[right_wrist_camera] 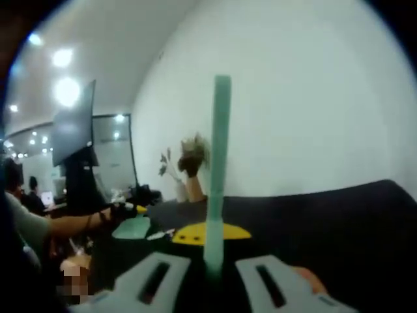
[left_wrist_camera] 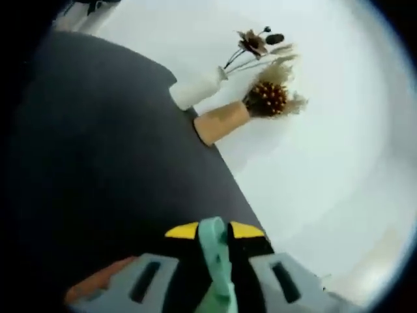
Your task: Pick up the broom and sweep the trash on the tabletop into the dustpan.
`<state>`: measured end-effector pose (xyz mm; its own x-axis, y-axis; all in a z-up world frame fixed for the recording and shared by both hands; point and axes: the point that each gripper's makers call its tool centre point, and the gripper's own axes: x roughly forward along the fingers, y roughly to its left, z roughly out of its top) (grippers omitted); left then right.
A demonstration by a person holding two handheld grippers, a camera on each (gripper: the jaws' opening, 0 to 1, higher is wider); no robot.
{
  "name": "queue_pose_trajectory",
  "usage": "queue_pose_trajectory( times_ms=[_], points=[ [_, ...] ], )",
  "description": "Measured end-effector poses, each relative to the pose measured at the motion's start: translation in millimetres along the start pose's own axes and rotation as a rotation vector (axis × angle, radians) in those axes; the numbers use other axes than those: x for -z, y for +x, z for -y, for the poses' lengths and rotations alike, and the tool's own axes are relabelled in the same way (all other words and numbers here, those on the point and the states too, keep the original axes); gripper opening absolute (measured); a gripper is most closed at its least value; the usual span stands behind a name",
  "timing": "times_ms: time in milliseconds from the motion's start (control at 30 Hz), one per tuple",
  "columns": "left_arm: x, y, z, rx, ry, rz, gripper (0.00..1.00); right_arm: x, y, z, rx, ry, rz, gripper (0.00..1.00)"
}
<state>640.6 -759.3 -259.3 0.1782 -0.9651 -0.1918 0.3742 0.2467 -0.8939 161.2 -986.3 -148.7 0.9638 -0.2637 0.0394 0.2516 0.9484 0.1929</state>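
1. The right gripper (right_wrist_camera: 212, 274) was closed on the broom handle (right_wrist_camera: 220, 163), a thin teal stick rising straight up between its jaws. The jaws stood narrowly apart with the stick in the gap; pad contact was lost in shadow.
2. The left gripper (left_wrist_camera: 218, 274) had a short teal grip (left_wrist_camera: 217, 251) between its jaws in the same way. Judged from the task, this was probably the dustpan's handle, but the pictures did not settle it.
3. A yellow part (right_wrist_camera: 231, 231) lay just beyond each pair of jaws, behind the teal piece. It could not be told whether it belonged to the tools.
4. The dark tabletop (left_wrist_camera: 98, 163) ran out ahead of the left gripper, with a tan vase (left_wrist_camera: 221, 120) and a white vase (left_wrist_camera: 195, 91) at its far edge against the wall.
5. In the right gripper view, a flat teal item (right_wrist_camera: 133, 228) sat on the tabletop beside a person's outstretched arm. Trash was too small to identify.
6. Step in hand, as judged: carrying the broom to the trash. To do it well, the operator should have kept the grip firm, lowered the brush end flat to the tabletop, swept in short strokes toward the dustpan, and kept clear of both vases.
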Motion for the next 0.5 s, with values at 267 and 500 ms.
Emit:
queue_pose_trajectory(
  times_ms=[267, 500],
  points=[
    [-9.0, -11, 0.6, 0.001, -0.15, 0.121, 0.1, -2.3, 1, 2, -0.004, -0.005, -0.002, 0.02],
    [-20.0, -25, 12.2, -0.014, -0.133, 0.272, 0.1, -5.3, -1, -1, -0.016, -0.006, 0.006, 0.02]
  ],
)
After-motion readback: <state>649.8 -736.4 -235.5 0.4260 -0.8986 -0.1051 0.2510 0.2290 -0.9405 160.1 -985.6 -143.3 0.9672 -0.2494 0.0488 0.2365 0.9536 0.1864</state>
